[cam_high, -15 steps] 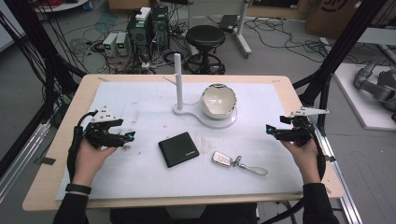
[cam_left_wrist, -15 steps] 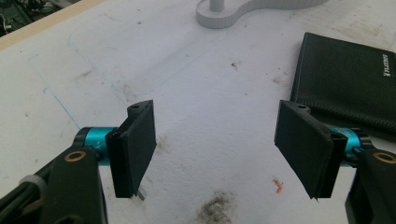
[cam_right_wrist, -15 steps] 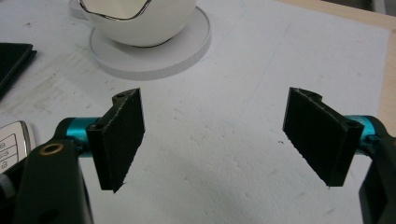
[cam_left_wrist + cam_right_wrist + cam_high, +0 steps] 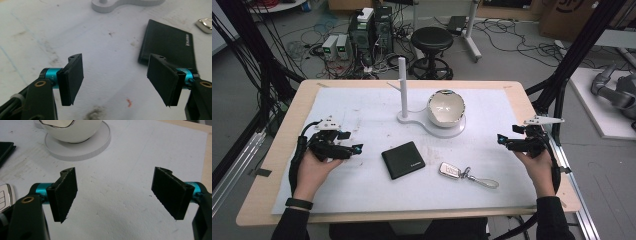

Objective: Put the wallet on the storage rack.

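At the left of the bench (image 4: 277,165), the left hand (image 4: 314,170) lies low on the white mat (image 4: 362,112), forearm coming in from the near edge, its left tongs (image 4: 354,148) pointing right towards the middle. Their jaws stand spread wide with nothing between them. Just ahead of them lies the black wallet (image 4: 402,159), flat on the mat and apart from the jaws. Right of the wallet rests a car key (image 4: 450,170) with a key ring. Behind these stands a white holder with an upright post (image 4: 402,87) and a bowl (image 4: 445,108). At the right edge, the right hand (image 4: 537,165) rests low, its right tongs (image 4: 503,141) aimed left, spread wide over bare mat, gripping nothing.
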Motion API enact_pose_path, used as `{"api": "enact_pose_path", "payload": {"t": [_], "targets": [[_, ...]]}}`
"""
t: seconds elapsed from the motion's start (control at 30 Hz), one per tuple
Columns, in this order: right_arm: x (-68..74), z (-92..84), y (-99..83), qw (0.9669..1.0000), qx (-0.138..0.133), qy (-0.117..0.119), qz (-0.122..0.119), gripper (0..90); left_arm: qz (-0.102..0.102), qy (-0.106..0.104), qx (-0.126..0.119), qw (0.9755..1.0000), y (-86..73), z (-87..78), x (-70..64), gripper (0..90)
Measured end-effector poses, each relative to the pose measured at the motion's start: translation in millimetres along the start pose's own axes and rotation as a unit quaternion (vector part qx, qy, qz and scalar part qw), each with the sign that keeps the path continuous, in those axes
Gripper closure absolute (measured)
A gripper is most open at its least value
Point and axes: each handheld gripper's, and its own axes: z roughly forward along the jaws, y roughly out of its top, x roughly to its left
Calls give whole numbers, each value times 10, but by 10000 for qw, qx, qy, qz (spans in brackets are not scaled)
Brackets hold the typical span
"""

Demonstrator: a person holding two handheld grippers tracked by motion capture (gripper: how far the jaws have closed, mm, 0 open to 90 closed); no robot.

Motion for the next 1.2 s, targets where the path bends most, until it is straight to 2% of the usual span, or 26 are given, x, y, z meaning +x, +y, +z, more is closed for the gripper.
{"api": "enact_pose_path", "payload": {"t": [0.1, 0.2, 0.27, 0.4, 0.53, 0.57, 0.6, 0.67, 0.8, 0.9, 1.0, 1.13, 1.2], "targets": [[-5, 4, -3, 10000, 6, -16, 11, 214, -325, -191, 85, 9993, 0, 61, -45, 298], [-16, 12, -11, 10000, 22, -15, 9, 214, -408, -323, 194, 9985, 0, 150, -119, 300], [-19, 16, -18, 10000, 33, -10, 32, 214, -550, -408, 303, 9972, -13, 224, -179, 303], [-24, 20, -23, 10000, 50, -3, 42, 214, -920, -771, 516, 9914, -72, 387, -290, 324], [-23, 15, -23, 10000, 18, -17, 39, 214, -1233, -977, 577, 9859, -119, 494, -365, 333], [-23, 15, -23, 10000, 18, -17, 39, 214, -1233, -977, 577, 9859, -119, 494, -365, 335], [-28, 17, -25, 10000, 31, -14, 54, 214, -1320, -997, 561, 9846, -136, 523, -389, 338], [-29, 18, -27, 10000, 43, -28, 66, 214, -1389, -974, 531, 9841, -152, 547, -402, 340], [-29, 22, -25, 10000, 24, -24, 48, 214, -1581, -1014, 439, 9812, -183, 602, -417, 348], [-23, 24, -22, 10000, 26, -36, 47, 214, -1596, -979, 447, 9813, -192, 650, -448, 361], [-16, 32, -19, 10000, 31, -40, 33, 215, -1583, -860, 426, 9827, -191, 693, -466, 380], [-13, 32, -18, 10000, 39, -38, 38, 215, -1679, -698, 323, 9828, -188, 710, -453, 409], [-15, 32, -18, 10000, 28, -37, 26, 215, -1767, -633, 260, 9819, -191, 712, -420, 413]]}}
